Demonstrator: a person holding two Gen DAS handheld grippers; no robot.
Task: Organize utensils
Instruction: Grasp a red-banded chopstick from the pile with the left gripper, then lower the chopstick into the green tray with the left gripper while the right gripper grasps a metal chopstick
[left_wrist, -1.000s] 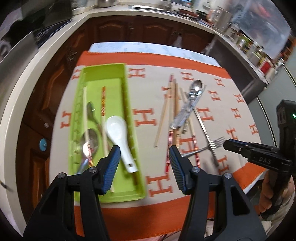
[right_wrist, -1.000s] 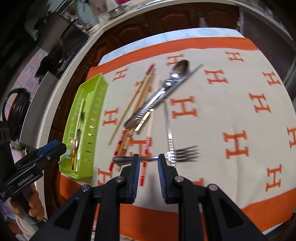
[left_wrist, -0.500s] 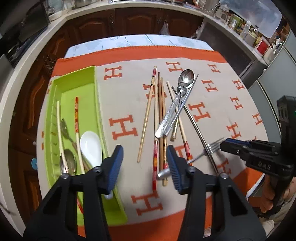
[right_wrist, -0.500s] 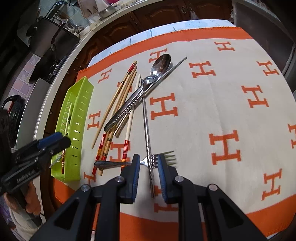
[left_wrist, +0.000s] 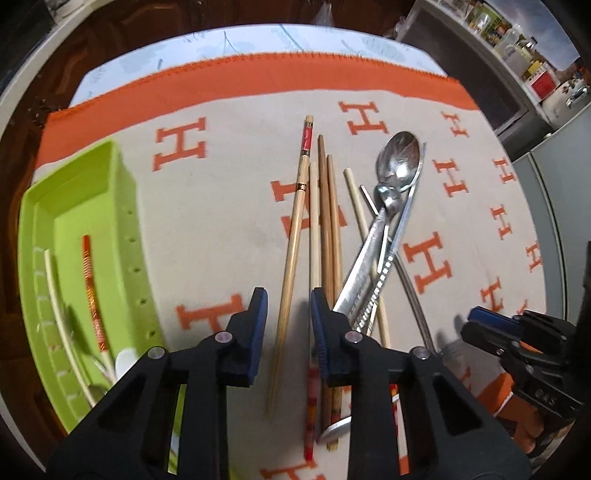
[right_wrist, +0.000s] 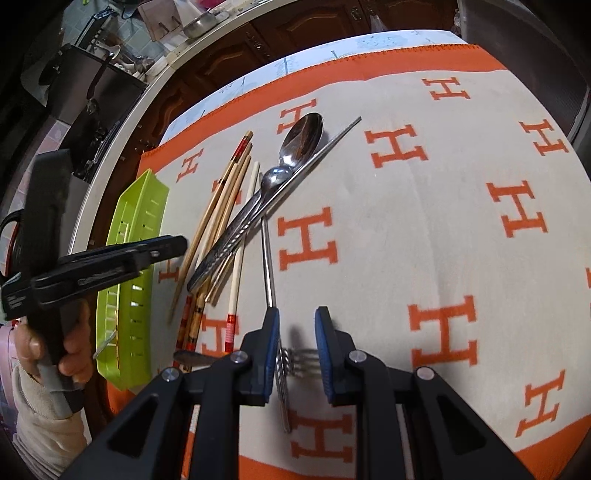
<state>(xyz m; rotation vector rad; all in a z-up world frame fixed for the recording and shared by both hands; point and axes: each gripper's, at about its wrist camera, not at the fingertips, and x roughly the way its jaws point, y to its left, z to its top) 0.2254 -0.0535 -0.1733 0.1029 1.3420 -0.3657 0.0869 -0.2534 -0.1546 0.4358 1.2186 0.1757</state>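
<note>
Within the last second the left tool (left_wrist: 285, 314) had swung away from the lime-green plastic tray (left_wrist: 79, 206) at the left, where it had hovered over a white ceramic spoon, and come down over the loose pile on the orange-and-cream H-patterned cloth (left_wrist: 229, 177) covering the tabletop. Its jaws were open and now straddled the pale bamboo chopstick with the red band (left_wrist: 293, 236), the leftmost of the pile, without touching it. That made the chopstick the likely next piece for the tray, which already held a few utensils.

The right tool (right_wrist: 297, 345) had also advanced, from the handle end of a steel fork (right_wrist: 295, 363) to its tines; its jaws stood open on either side of them, gripping nothing. The large steel spoon (right_wrist: 301, 138) and the other chopsticks lay untouched farther off, so most of the sorting remained.
</note>
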